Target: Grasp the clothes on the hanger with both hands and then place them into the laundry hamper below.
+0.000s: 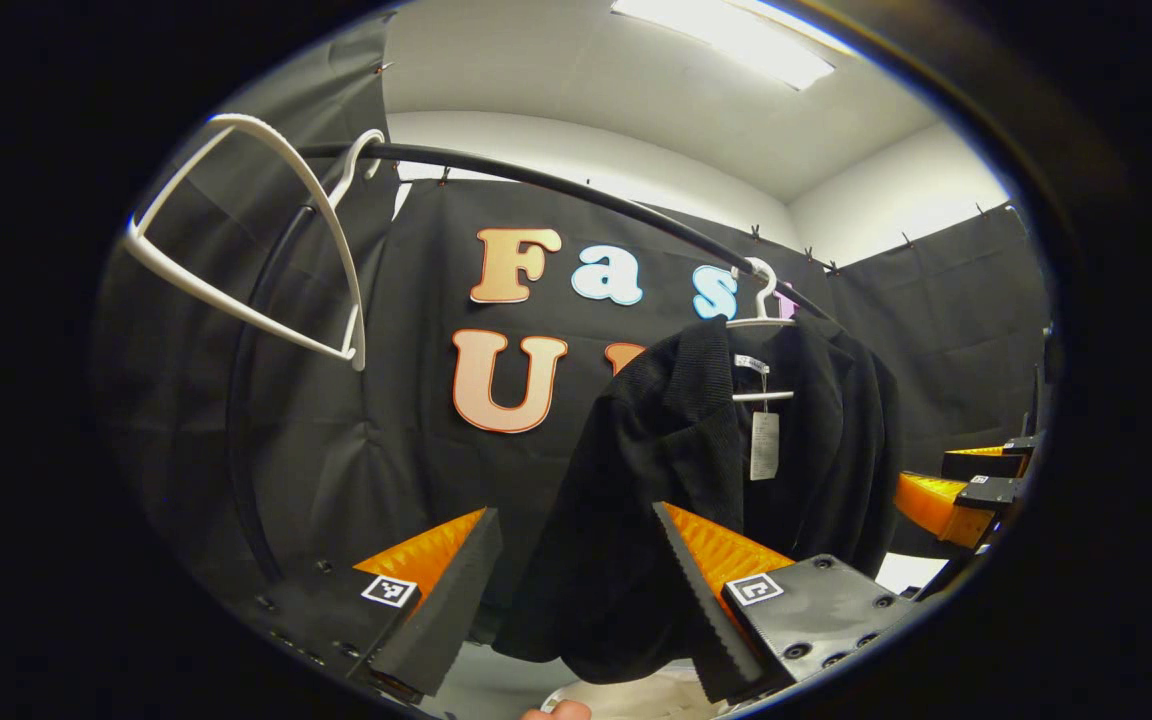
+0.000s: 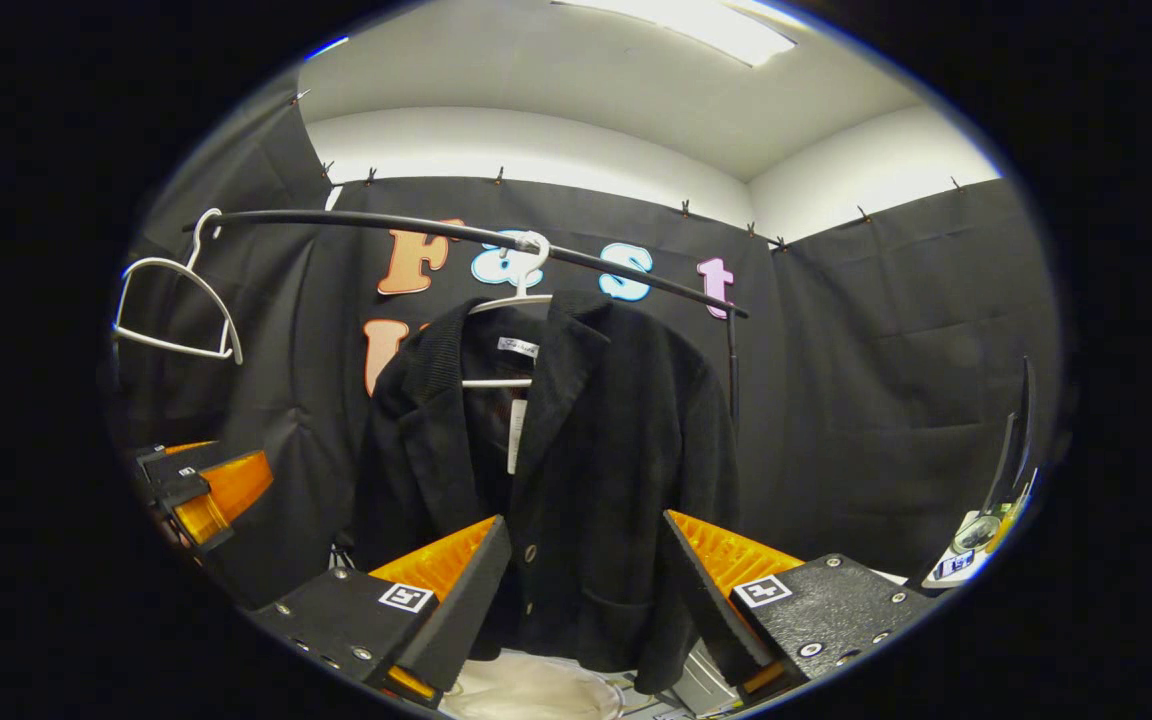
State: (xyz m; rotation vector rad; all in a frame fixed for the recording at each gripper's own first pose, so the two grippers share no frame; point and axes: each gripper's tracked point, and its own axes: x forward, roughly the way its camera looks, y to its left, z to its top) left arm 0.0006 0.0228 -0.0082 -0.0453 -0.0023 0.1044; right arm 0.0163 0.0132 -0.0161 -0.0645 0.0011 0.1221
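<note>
A black jacket [image 2: 576,470] hangs on a white hanger [image 2: 521,290] from the black rail [image 2: 416,228], with a paper tag at its collar. In the left gripper view the same jacket [image 1: 676,480] hangs right of centre on its hanger [image 1: 761,305]. My left gripper [image 1: 576,590] is open, its orange-and-black fingers spread before the jacket's left sleeve, apart from the cloth. My right gripper [image 2: 586,595] is open too, facing the jacket's lower front. The right gripper [image 1: 966,490] shows at the right edge of the left gripper view, and the left gripper [image 2: 201,490] at the left of the right gripper view.
An empty white hanger [image 1: 266,230] hangs at the rail's left end, seen also as the empty hanger [image 2: 176,310] in the right gripper view. Something pale white [image 2: 526,690] lies below the jacket. Black cloth walls surround the rail. Small objects [image 2: 986,530] sit at the right edge.
</note>
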